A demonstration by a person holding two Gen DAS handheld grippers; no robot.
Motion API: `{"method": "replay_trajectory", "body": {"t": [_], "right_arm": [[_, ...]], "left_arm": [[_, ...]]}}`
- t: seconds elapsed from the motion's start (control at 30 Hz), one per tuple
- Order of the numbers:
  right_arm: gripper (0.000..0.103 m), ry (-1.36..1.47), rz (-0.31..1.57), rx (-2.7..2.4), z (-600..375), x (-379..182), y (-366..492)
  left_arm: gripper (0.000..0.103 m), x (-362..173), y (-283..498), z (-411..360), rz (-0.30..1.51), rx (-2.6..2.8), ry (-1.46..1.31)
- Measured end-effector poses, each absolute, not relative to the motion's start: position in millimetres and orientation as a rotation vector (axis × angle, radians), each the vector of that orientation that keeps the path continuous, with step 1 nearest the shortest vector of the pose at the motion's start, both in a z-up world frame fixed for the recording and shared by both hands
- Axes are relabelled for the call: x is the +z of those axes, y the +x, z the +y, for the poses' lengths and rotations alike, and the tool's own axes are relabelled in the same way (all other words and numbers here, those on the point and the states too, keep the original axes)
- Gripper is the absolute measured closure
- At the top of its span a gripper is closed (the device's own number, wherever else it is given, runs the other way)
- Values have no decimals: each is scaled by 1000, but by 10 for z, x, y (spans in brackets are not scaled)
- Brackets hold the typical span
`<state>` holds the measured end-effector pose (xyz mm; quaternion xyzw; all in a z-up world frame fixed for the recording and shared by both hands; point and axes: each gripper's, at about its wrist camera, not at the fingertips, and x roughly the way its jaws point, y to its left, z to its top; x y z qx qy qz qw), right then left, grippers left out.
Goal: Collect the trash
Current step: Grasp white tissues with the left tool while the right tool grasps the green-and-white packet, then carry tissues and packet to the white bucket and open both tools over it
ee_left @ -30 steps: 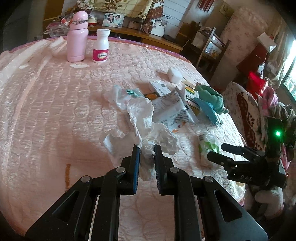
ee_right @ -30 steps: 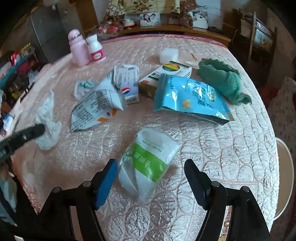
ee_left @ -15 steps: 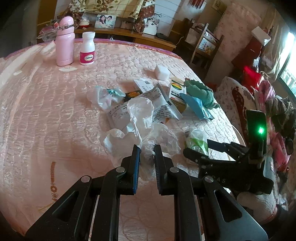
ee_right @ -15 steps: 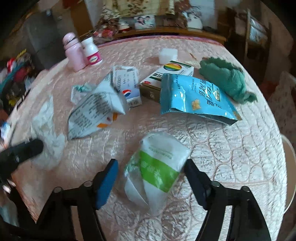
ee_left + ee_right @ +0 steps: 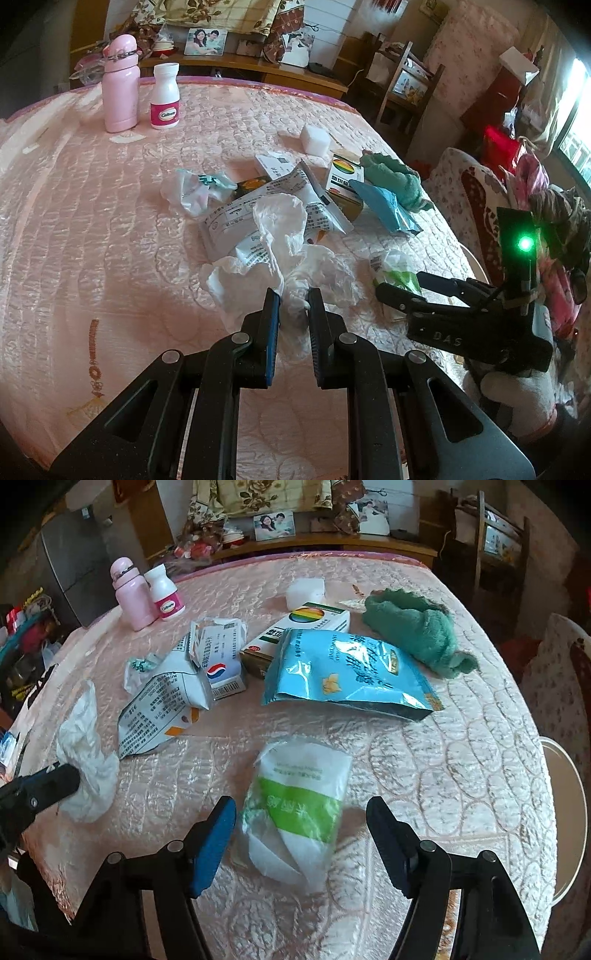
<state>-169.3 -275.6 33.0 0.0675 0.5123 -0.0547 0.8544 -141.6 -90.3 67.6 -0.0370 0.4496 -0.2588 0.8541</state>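
Left wrist view shows left tool (image 5: pixel 293 302) clenching crumpled tissue (image 5: pixel 291 236); right view alone shows right tool (image 5: pixel 301 808) released around green-white packet (image 5: pixel 299 805).

A pink bottle (image 5: pixel 131 598) stands touching a white pill bottle (image 5: pixel 167 592); a green cloth (image 5: pixel 413 631) lies well apart

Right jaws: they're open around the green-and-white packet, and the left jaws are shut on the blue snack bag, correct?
Not quite. The left gripper is shut on the crumpled white tissue, not the blue snack bag, which lies untouched on the table, as the left wrist view shows. The right gripper does stand open around the green-and-white packet.
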Motion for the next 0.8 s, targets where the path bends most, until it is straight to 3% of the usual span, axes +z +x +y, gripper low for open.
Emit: {"method": "replay_trajectory", "body": {"t": [0.1, 0.17, 0.27, 0.8], "right_arm": [[36, 113, 1073, -107, -2690, 296, -1677], [53, 67, 1057, -115, -2661, 295, -1708], [62, 94, 1055, -94, -2721, 325, -1774], [62, 153, 903, -94, -3200, 978, -2383]], "left_arm": [[90, 689, -1435, -933, 943, -538, -66], [90, 709, -1457, -960, 935, -535, -58], [90, 732, -1483, -1007, 928, -532, -44], [90, 1045, -1690, -1635, 869, -637, -4]]}}
